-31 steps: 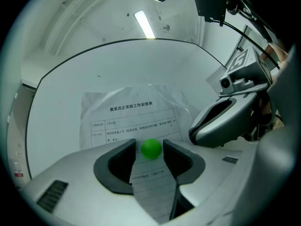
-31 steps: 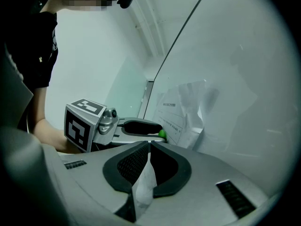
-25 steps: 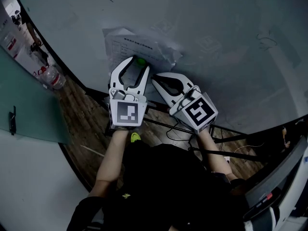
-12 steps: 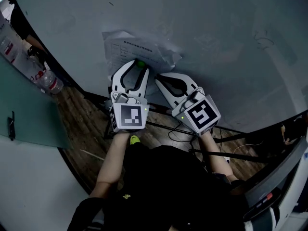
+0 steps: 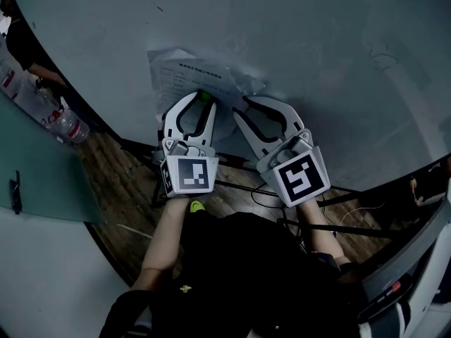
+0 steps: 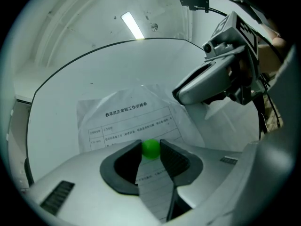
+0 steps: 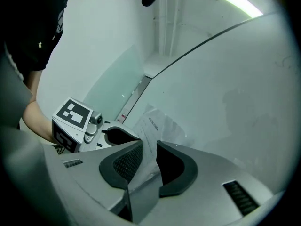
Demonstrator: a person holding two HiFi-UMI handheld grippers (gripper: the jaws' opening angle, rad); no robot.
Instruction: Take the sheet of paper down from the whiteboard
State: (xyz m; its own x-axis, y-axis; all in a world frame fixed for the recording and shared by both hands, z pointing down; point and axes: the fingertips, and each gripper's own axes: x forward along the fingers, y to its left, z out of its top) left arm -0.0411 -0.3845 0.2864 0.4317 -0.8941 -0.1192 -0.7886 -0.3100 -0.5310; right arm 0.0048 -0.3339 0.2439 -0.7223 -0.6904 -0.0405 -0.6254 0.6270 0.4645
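Your left hand-held gripper (image 6: 150, 144) is just closing onto the green magnet (image 6: 151, 149) on the sheet of paper (image 6: 131, 119), while your right hand-held gripper (image 7: 149, 146) is just opening around its edge.

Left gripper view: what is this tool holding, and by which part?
The left tool, its jaws having just been closing, grips the small round green magnet by its two sides, against the white printed paper sheet.

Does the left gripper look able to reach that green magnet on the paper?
Likely yes: the green magnet sits right between the left gripper's jaws, which have just been closing and seem to touch it; nothing blocks.
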